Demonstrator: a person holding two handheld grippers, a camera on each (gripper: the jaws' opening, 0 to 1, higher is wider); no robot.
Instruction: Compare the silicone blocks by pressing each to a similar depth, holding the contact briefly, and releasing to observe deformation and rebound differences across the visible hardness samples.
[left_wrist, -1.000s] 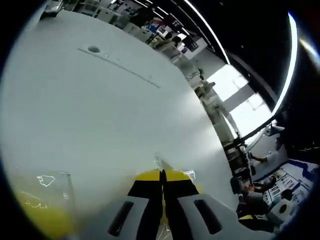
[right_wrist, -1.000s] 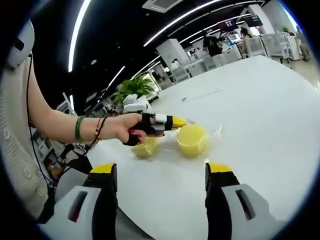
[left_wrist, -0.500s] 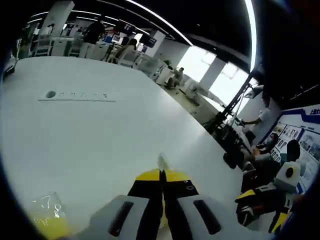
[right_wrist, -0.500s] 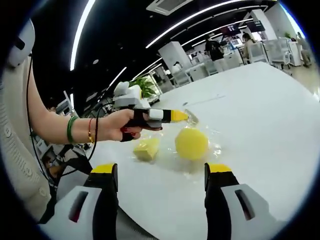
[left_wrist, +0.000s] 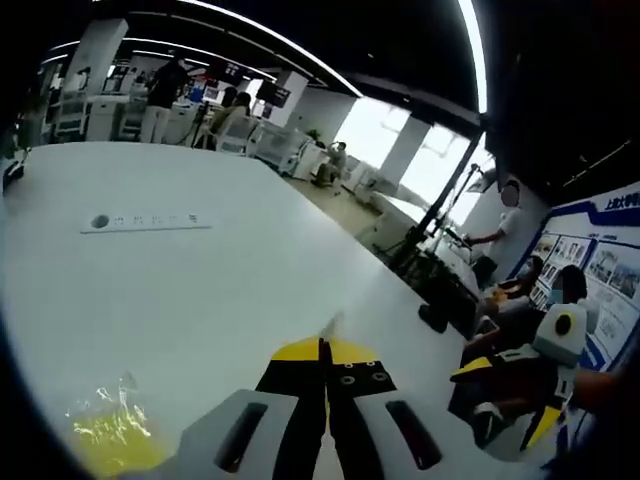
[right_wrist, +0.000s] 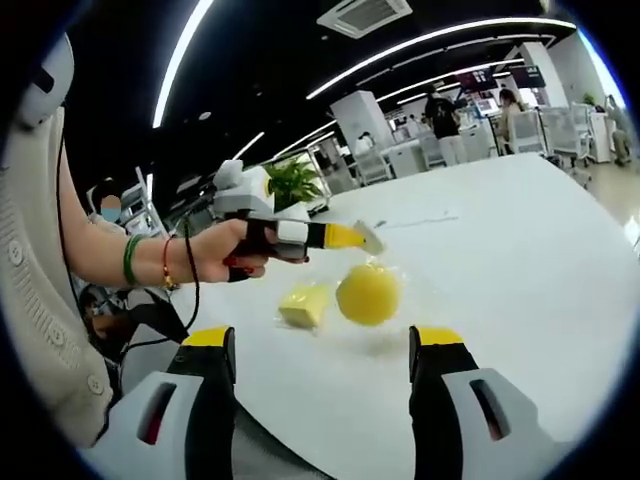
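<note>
Although the clear wrapping is hard to make out against the white table (right_wrist: 520, 250), the right gripper view shows the left gripper (right_wrist: 368, 238) pinching a corner of it, its yellow-tipped jaws pressed together on the film. The round yellow block (right_wrist: 367, 294) hangs in that wrap just below the tips, and it looks lifted off the tabletop, though its underside is blurred and I cannot be sure. A hand (right_wrist: 222, 255) wraps the left gripper's dark handle, the forearm reaching in from nine o'clock with green and orange bracelets (right_wrist: 148, 262) at the wrist. The square yellow block (right_wrist: 305, 303) lies on the table just beside the round one, toward eight o'clock of it. The right gripper (right_wrist: 322, 345) sits low at six o'clock in its own view, jaws spread wide apart with nothing between them.

In the left gripper view the jaws rise from six o'clock closed tight, a sliver of film (left_wrist: 332, 324) poking past the tips. A yellow block (left_wrist: 108, 442) under crinkled wrap sits at seven o'clock, cut off by the edge, so I cannot tell which sample it is. A grey strip with a round port (left_wrist: 145, 219) lies flat on the table at ten o'clock. People sit at three o'clock, too small to read.
</note>
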